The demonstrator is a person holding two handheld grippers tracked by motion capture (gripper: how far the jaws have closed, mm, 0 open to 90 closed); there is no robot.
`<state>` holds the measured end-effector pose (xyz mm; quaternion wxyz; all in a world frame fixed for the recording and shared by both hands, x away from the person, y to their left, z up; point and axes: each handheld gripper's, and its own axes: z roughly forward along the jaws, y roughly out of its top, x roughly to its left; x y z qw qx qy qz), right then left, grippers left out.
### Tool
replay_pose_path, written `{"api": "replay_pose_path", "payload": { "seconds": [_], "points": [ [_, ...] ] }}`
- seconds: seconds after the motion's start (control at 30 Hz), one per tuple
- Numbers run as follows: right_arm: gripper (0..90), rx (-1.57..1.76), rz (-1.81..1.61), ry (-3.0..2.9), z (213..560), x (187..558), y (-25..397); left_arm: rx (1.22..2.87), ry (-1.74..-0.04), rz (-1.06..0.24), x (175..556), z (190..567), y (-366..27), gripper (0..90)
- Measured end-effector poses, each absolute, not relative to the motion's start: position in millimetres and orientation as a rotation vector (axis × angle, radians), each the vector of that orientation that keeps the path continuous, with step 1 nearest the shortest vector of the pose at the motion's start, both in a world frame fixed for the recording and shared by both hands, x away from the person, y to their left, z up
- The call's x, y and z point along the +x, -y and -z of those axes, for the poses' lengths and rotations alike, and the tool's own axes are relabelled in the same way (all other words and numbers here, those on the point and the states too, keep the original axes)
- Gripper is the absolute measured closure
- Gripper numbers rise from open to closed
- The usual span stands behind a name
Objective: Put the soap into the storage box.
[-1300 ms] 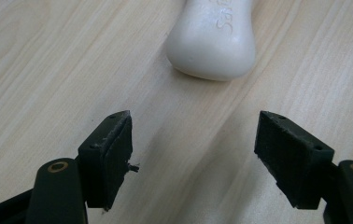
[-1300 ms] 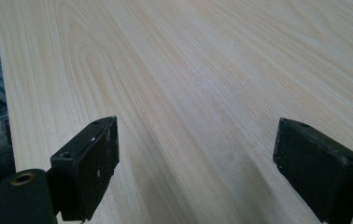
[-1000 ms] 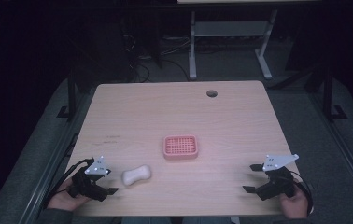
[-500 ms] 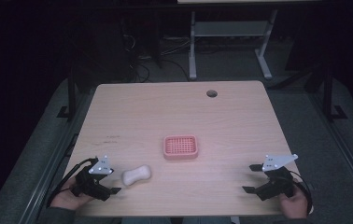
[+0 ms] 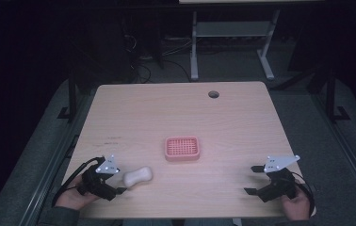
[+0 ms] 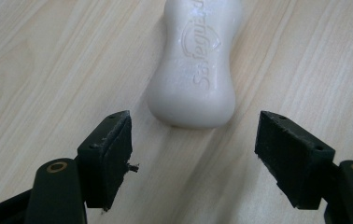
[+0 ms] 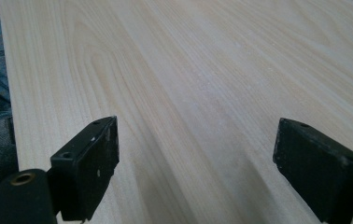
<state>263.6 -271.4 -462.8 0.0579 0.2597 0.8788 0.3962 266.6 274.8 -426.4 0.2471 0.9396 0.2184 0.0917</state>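
Bare tabletop (image 5: 242,117) surrounds the soap (image 6: 197,65) just ahead of the left gripper's (image 6: 195,154) spread, empty jaws.

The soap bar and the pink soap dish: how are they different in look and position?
The soap bar is cream, solid and waisted, with embossed lettering; the pink soap dish is rectangular with a gridded top. The soap bar lies just before the open left tool; the dish sits near the middle of the table, apart. Both rest flat.

One readable text: "Safeguard", embossed brand on the top face of the white soap bar (image 6: 194,60), seen in the left gripper view. Letters run lengthwise along the bar, under an embossed shield outline.
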Motion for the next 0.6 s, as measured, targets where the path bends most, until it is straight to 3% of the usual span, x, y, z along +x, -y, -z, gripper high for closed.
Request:
{"api": "replay_pose_path", "payload": {
  "seconds": [0.6],
  "points": [
    [14.0,0.786,-1.197,-2.670,462.8,264.3,270.9,2.602,-0.531,-0.240,275.1,422.8,-253.7,27.0]
  ]
}}
